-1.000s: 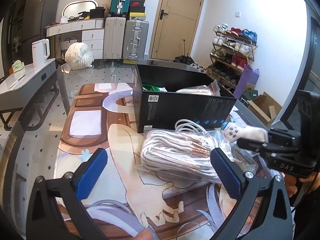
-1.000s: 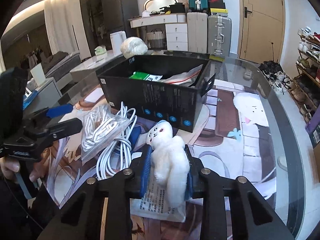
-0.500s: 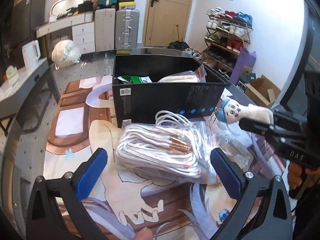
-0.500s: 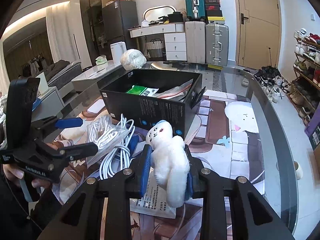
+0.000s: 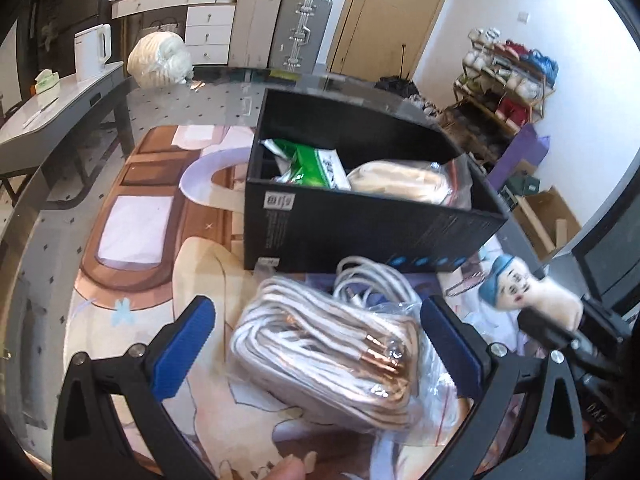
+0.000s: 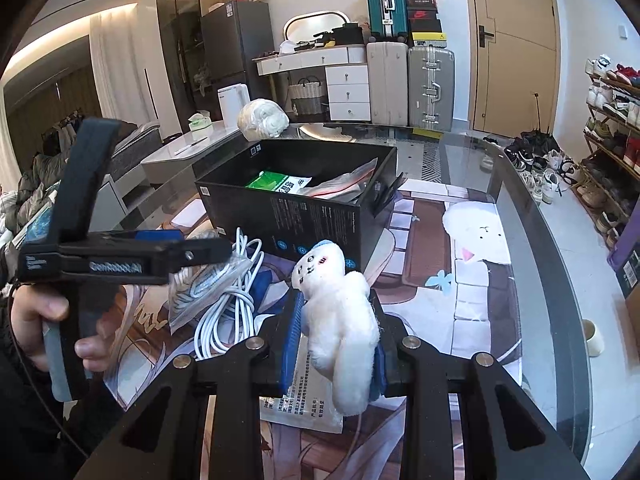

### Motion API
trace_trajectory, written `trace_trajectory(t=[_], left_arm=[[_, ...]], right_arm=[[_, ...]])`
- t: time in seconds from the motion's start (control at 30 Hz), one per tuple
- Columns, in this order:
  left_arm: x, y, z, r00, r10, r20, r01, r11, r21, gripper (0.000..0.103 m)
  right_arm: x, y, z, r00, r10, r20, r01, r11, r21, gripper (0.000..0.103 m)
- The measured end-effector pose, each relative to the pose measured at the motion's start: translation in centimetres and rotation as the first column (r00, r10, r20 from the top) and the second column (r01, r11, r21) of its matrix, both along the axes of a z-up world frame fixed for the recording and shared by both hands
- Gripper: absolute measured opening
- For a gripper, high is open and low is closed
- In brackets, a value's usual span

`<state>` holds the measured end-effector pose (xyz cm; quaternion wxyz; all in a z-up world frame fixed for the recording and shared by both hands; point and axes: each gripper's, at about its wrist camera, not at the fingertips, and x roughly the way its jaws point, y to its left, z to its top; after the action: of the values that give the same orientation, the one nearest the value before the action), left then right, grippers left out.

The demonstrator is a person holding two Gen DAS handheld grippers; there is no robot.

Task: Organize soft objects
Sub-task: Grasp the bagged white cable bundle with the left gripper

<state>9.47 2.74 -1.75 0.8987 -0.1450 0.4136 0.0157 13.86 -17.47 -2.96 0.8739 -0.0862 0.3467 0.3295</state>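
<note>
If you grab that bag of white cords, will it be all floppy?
Probably floppy: the bag of white cords holds loose coils that should sag. Its crinkly clear plastic looks slippery, so it may slide between the open left gripper's fingers. It shouldn't roll.

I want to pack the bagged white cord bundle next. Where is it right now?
In the left wrist view, the bagged cord bundle lies on the table between the open left gripper fingers, just in front of the black box.
</note>
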Motion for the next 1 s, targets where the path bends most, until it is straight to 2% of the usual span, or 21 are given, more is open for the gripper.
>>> trace_trajectory(t=[0.2,0.4,0.6,0.7,0.83,0.87,1.0], left_arm=[[-2.2,1.5,-0.9,0.999,0.017,-0.043,-0.013,0.996,0.089,0.103],[-3.9,3.5,-1.5,0.996,0.059,-0.067,-0.054,0.995,0.085,0.103],[-3.7,3.6,-1.4,0.994,0.089,-0.056,-0.087,0.995,0.050,0.103],[-2.9,2.9,-1.3,0.998,0.044,-0.039,-0.044,0.999,0.018,0.103],[-2.0,1.4,-1.4,0.999,-0.013,-0.052,0.017,0.997,0.081,0.100],[-2.0,1.1,-1.4,0.999,-0.013,-0.053,0.018,0.995,0.101,0.095],[-2.1,0.9,-1.2,0.998,-0.050,-0.036,0.053,0.993,0.107,0.089]], right_arm=[[-0.1,0.2,0.1,1.000,0.005,-0.001,-0.005,1.000,-0.004,0.030],[-0.3,0.4,0.1,1.000,0.016,0.000,-0.016,1.000,-0.006,0.030],[-0.3,0.6,0.2,1.000,0.019,0.003,-0.019,1.000,-0.009,0.030],[-0.3,0.6,0.2,1.000,0.015,0.004,-0.015,1.000,-0.010,0.030],[-0.3,0.4,0.2,1.000,0.009,0.006,-0.009,1.000,-0.013,0.030],[-0.3,0.4,0.2,1.000,0.007,0.008,-0.007,1.000,-0.016,0.030],[-0.2,0.2,0.1,1.000,0.003,0.005,-0.003,1.000,-0.015,0.030]])
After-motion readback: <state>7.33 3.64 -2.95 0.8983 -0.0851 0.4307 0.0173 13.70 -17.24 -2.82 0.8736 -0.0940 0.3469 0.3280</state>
